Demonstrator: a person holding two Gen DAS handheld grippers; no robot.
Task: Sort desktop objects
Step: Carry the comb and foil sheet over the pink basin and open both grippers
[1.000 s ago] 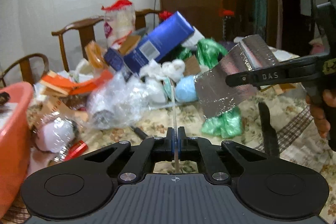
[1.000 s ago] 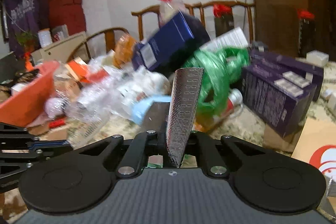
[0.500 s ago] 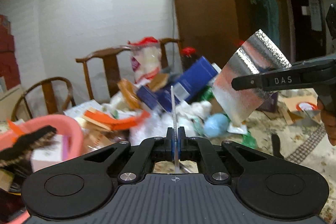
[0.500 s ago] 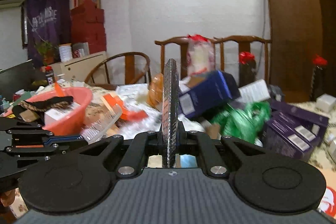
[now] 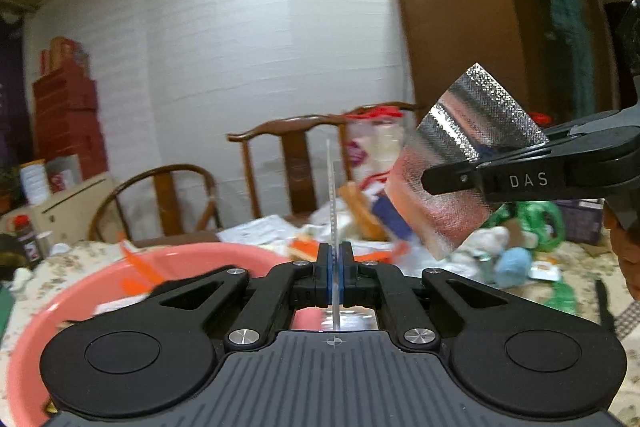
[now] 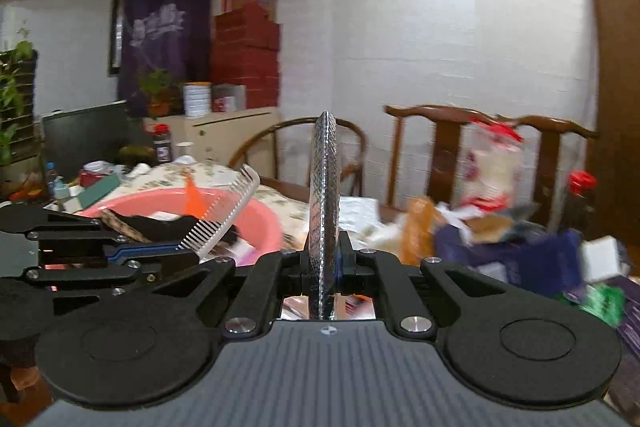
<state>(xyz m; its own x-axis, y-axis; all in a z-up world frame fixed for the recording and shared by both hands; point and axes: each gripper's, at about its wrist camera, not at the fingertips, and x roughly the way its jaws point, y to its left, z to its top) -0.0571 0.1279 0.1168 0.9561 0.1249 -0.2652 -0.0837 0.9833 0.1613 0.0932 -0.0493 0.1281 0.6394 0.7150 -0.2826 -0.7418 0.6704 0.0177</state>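
My left gripper (image 5: 333,259) is shut on a thin white comb (image 5: 331,211), seen edge-on here and from the side in the right wrist view (image 6: 224,217). It hangs over the near rim of a pink basin (image 5: 132,275). My right gripper (image 6: 325,259) is shut on a silver foil packet (image 6: 323,195). That packet (image 5: 464,163) shows in the left wrist view, held high at the right, above the table clutter. The pink basin (image 6: 260,223) holds a black brush and other small items.
A pile of bags, boxes and wrappers (image 5: 500,251) covers the table at the right, with a blue box (image 6: 520,259) in it. Wooden chairs (image 5: 296,155) stand behind the table. Red boxes (image 6: 246,59) are stacked by the back wall.
Both grippers have risen and swung left with what they hold. The pink basin has come from the far left to lie under my left gripper. The clutter pile has slid right.
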